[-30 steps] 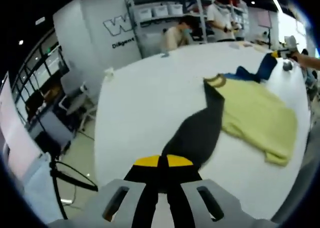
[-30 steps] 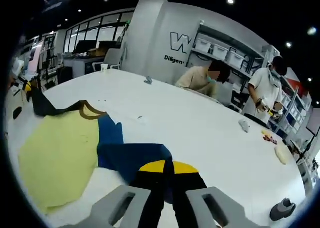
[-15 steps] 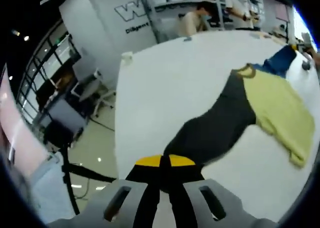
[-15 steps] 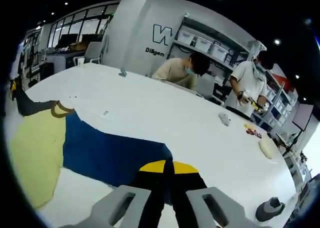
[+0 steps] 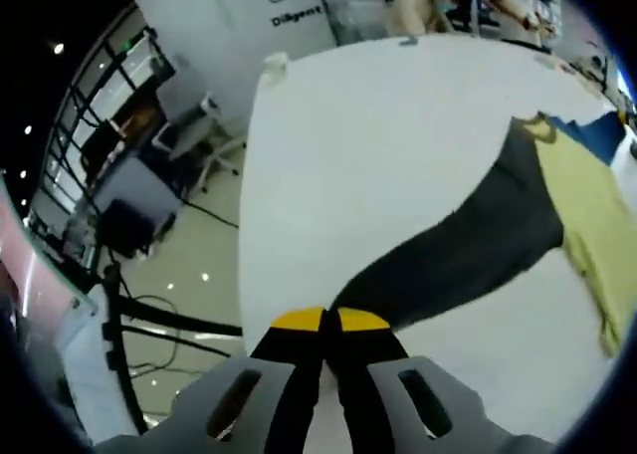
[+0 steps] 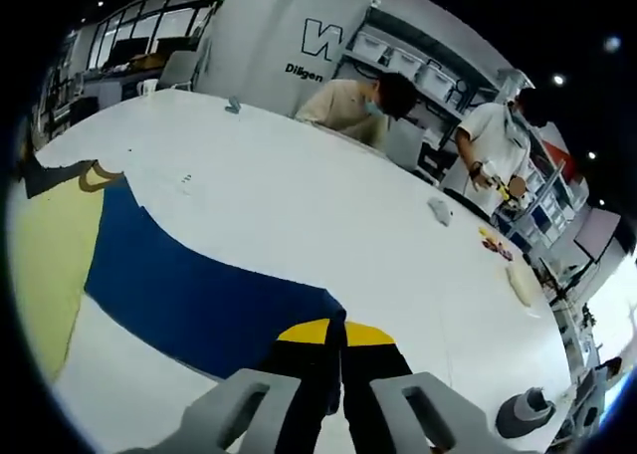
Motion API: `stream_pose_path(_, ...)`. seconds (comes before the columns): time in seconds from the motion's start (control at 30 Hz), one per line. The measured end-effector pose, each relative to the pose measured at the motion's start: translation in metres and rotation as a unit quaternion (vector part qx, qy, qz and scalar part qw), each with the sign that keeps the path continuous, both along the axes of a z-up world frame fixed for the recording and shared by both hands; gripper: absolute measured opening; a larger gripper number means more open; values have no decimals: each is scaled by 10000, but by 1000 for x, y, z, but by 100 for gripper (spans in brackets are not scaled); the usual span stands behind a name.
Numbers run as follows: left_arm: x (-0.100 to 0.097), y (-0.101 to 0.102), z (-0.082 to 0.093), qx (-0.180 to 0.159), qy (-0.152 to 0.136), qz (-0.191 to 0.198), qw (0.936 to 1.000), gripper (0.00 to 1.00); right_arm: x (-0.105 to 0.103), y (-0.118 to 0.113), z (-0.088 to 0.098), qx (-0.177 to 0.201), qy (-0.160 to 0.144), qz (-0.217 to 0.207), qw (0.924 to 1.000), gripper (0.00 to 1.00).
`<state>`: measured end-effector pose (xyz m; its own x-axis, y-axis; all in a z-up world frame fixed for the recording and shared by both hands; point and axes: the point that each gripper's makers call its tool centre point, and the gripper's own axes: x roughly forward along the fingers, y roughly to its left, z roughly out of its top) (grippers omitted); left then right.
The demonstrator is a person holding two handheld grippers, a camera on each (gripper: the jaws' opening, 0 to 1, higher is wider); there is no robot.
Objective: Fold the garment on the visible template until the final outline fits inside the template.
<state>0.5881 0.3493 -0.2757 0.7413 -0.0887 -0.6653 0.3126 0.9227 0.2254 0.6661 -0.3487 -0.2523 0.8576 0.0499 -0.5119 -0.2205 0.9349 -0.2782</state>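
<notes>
Each gripper pinched a sleeve end, apparently to stretch the shirt [image 5: 597,205] flat across the white bench [image 5: 378,125] before folding. The left gripper [image 5: 323,349] clamped the dark grey sleeve [image 5: 468,250] near the bench edge; the right gripper [image 6: 336,359] clamped the blue sleeve [image 6: 189,290]. The body was pale yellow, with a brown collar [image 6: 92,175].

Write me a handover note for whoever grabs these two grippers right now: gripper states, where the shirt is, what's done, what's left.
Left gripper: shut on the dark grey sleeve, pulled out over the white table.
Right gripper: shut on the blue sleeve, stretched out the other way.
Shirt: yellow body lies on the table between the sleeves, collar on the far side.
Done: sleeves spread wide. No fold is made yet.
Left: lay sleeves down, fold to fit. I cannot make out the template.
</notes>
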Motion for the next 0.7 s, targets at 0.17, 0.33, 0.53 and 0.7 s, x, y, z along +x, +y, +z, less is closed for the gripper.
stream_pose_path(0.17, 18, 37, -9, 318, 341, 314, 9984, 25, 25, -42, 6, -264, 6, -443, 9987, 0)
stream_pose_path(0.33, 37, 65, -22, 410, 587, 652, 9953, 39, 33, -70, -11, -439, 232, -638, 9967, 0)
stream_pose_path(0.53, 37, 107, -63, 689, 1081, 1451, 9811, 42, 19, -98, -52, -868, 705, -769, 9907, 0)
stream_pose_path(0.7, 38, 123, -61, 882, 1074, 1410, 9802, 43, 14, -95, -52, -851, 726, -780, 9907, 1)
